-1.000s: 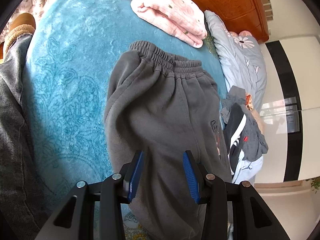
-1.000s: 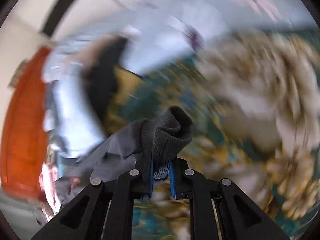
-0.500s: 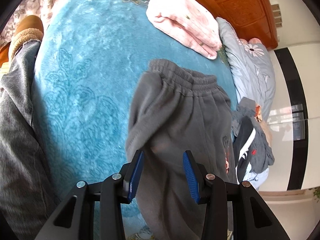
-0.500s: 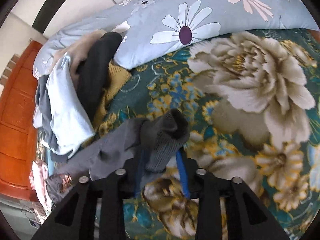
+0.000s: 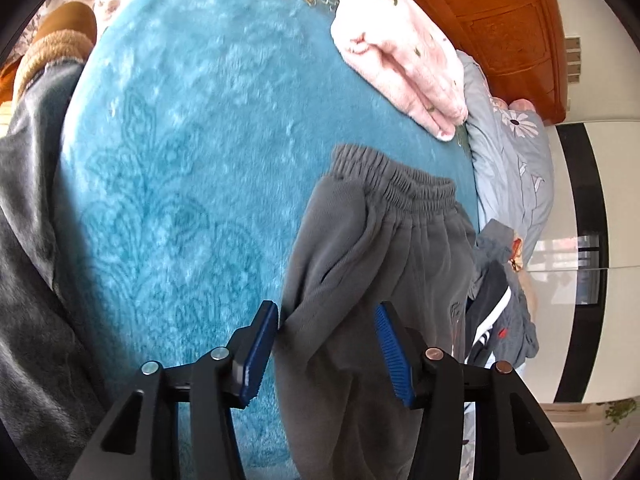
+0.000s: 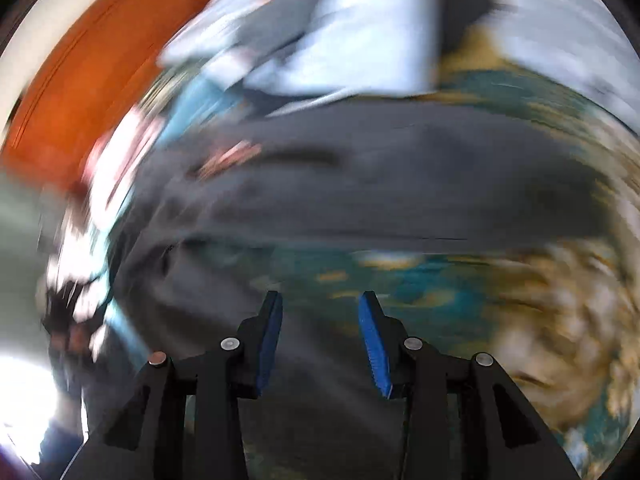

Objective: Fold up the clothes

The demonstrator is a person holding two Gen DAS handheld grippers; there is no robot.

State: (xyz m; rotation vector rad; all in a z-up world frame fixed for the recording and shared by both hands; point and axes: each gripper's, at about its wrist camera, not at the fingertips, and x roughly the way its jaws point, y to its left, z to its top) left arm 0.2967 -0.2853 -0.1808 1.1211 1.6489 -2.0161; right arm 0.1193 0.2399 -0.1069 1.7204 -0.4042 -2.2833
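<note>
the right gripper (image 6: 320, 340) has let go; both sets of fingers are spread, and the sweatpants (image 5: 384, 264) run lengthwise ahead of the left gripper (image 5: 326, 350).

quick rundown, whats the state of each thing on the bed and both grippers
grey fleece sweatpants: unfolded, flat on the teal plush blanket
pink fleece garment: folded
mixed clothes heap: unfolded, piled
left hand-held gripper: open, empty, over the sweatpants
right hand-held gripper: open, empty, view blurred

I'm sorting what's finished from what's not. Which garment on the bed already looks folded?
The pink garment near the wooden headboard: it lies in a neat layered stack. The grey sweatpants lie spread out; the others sit in a heap.
</note>
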